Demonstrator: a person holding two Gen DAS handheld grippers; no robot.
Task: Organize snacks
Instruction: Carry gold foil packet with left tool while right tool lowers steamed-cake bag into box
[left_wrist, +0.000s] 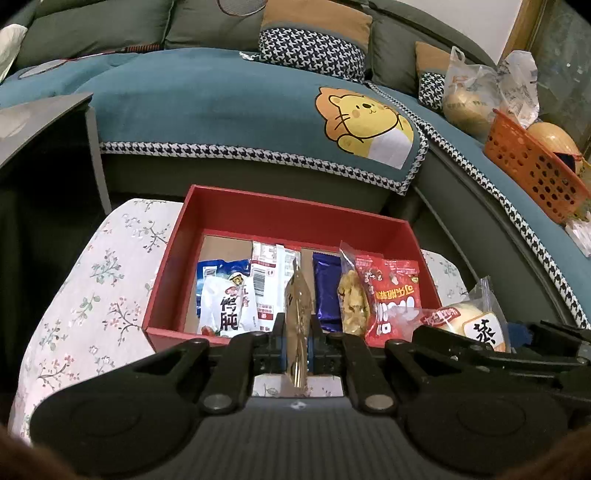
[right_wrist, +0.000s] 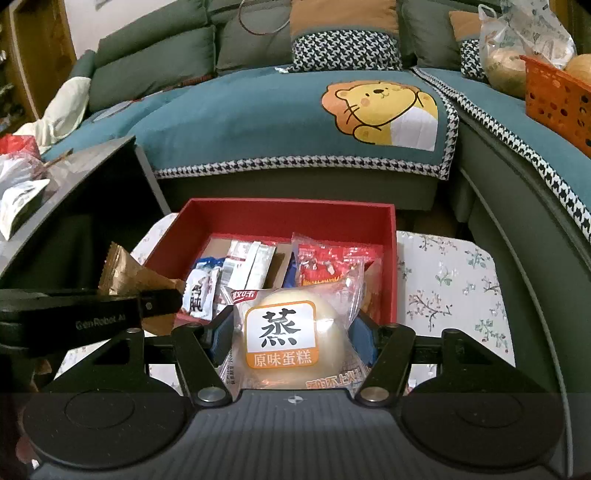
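While several packets already lie in red box on bench, two remain unplaced. Left gripper: jaws clenched on gold wrapper, short of box. Right gripper: jaws grasping steamed cake, at near rim. Judgement: task near completion.

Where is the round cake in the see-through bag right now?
The cake packet is clamped in the right gripper, front and centre in the right wrist view, held just before the near edge of the red box.
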